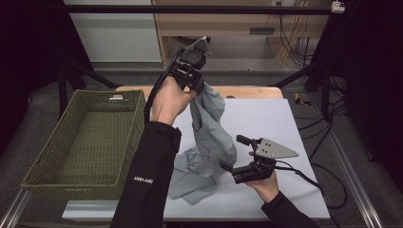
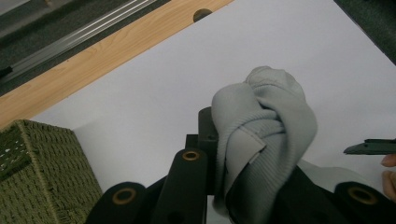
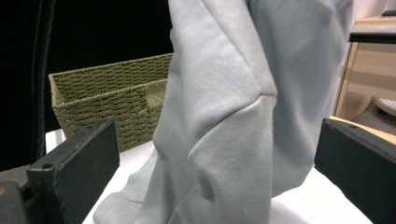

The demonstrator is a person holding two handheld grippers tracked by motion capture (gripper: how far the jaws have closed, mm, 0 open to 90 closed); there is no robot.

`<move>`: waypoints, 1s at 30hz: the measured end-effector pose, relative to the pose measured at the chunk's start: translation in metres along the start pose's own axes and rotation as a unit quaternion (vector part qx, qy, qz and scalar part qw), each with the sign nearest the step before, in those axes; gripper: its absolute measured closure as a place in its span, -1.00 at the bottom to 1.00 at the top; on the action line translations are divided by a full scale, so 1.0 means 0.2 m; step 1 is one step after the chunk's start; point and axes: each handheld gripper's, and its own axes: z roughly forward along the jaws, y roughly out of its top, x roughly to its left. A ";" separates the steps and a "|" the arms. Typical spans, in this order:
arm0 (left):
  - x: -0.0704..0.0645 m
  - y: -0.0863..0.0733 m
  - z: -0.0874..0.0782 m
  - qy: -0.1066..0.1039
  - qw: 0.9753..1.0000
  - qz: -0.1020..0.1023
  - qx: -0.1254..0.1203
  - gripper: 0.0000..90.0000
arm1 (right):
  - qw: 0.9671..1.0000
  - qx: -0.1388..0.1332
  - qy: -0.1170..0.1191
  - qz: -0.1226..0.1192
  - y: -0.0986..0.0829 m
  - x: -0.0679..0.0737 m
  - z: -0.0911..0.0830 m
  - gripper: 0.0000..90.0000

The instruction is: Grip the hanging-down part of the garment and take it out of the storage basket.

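Between the jaws of the left gripper (image 1: 193, 81), raised above the far edge of the surface (image 1: 280, 123), a bunched fold of the grey garment (image 1: 209, 137) is pinched tight; the left gripper view shows the ribbed cloth (image 2: 264, 126) wadded and wrapped over the closed jaws. Right gripper (image 1: 229, 166) sits low, near the front of the surface, jaws spread wide, aimed at the hanging cloth; in the right gripper view the fabric (image 3: 224, 121) hangs between the two black pads without either one touching it, as far as can be told. Garment hangs in a long twisted column from the left gripper, its lower part still pooled on the surface with a printed patch (image 1: 192, 157) facing up. Woven green basket (image 1: 85, 142) stands just left of the surface, nothing seen inside it. Judgement: early to middle stage. Lift is done at one point; a second hold lower down is not yet made, and the garment is neither spread, folded nor put in the basket. Cloth looks soft, light grey, sweatshirt-weight, with a visible seam and a hem, creased and limp, likely to slip and swing if pulled quickly.
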 end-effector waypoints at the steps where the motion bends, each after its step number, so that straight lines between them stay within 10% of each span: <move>1: 0.00 0.00 0.00 0.000 1.000 0.000 0.000 0.89 | 1.000 0.000 0.000 0.000 0.00 0.00 0.00 -0.99; 13: 0.02 -0.01 -0.01 -0.001 1.000 -0.001 0.001 0.89 | 0.996 -0.028 -0.083 0.018 -0.03 -0.02 -0.11 -0.99; 30: 0.02 -0.02 0.00 -0.003 1.000 -0.004 -0.001 0.89 | 0.995 -0.018 -0.099 0.023 -0.18 -0.03 -0.21 -0.99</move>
